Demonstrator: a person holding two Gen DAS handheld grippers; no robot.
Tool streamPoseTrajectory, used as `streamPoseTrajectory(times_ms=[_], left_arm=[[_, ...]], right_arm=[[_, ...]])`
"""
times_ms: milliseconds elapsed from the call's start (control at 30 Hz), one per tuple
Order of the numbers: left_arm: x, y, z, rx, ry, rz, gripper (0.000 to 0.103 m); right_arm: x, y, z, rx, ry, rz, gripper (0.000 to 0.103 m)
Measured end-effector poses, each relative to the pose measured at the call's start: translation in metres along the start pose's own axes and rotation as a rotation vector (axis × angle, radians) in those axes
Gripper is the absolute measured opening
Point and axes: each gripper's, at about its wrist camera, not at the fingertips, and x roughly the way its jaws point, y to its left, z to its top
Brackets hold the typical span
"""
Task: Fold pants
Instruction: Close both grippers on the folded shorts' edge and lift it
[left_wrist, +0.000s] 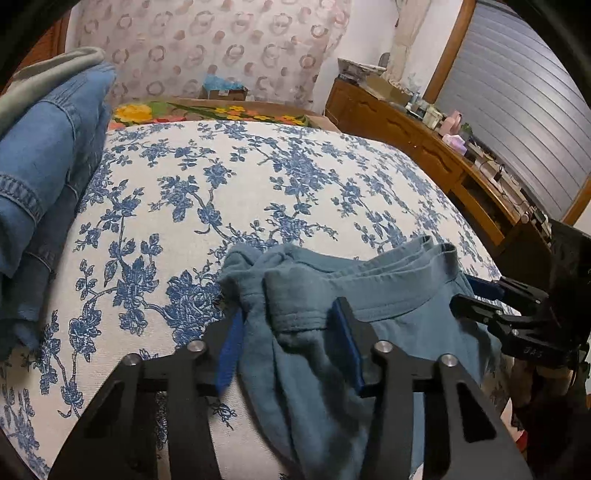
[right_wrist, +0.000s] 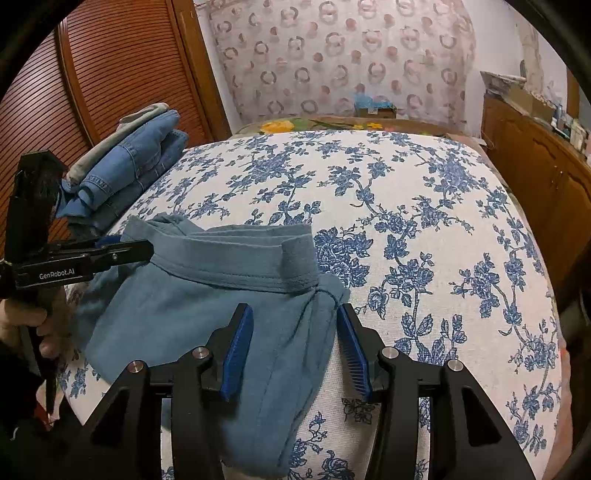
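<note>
Your left gripper (left_wrist: 291, 354) and right gripper (right_wrist: 295, 350) each straddle a bunched end of the teal pants' (right_wrist: 192, 302) waistband (right_wrist: 236, 258) — cloth lies between the blue pads (right_wrist: 238, 350), though you cannot tell if they press it. On the floral bedspread (right_wrist: 424, 221), the waistband runs left to right, legs trailing toward you. Folded jeans (right_wrist: 144, 162) sit stacked at the far left.

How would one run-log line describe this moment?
left gripper: holds teal pants | right gripper: holds teal pants | teal pants: on floral bedspread | folded jeans: apart, untouched
</note>
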Motion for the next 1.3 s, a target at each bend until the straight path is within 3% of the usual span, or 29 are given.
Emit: streamPoseTrajectory(times_ms=[67, 200, 300, 767, 1067, 1300], left_arm=[[-0.001, 0.001, 0.000, -0.018, 0.006, -0.044, 0.028], [-0.007, -0.006, -0.001, 0.000, -0.005, -0.034, 0.022], [-0.017, -0.011, -0.001, 0.009, -0.041, -0.033, 0.021], [-0.092, -0.045, 0.013, 0.109, -0.244, -0.017, 0.020], [-0.123, -0.054, 0.019, 0.148, -0.330, -0.004, 0.020], [-0.129, -0.054, 0.023, 0.155, -0.344, 0.007, 0.020]], right_arm=[[0.001, 0.003, 0.000, -0.009, 0.006, 0.011, 0.035], [0.002, 0.008, -0.001, -0.019, 0.016, 0.034, 0.015], [0.000, 0.010, -0.001, -0.024, -0.002, 0.034, 0.009], [-0.061, 0.021, 0.007, -0.026, -0.213, 0.057, 0.008], [-0.089, 0.027, 0.011, -0.059, -0.286, 0.051, 0.008], [-0.093, 0.029, 0.015, -0.081, -0.299, 0.056, 0.008]])
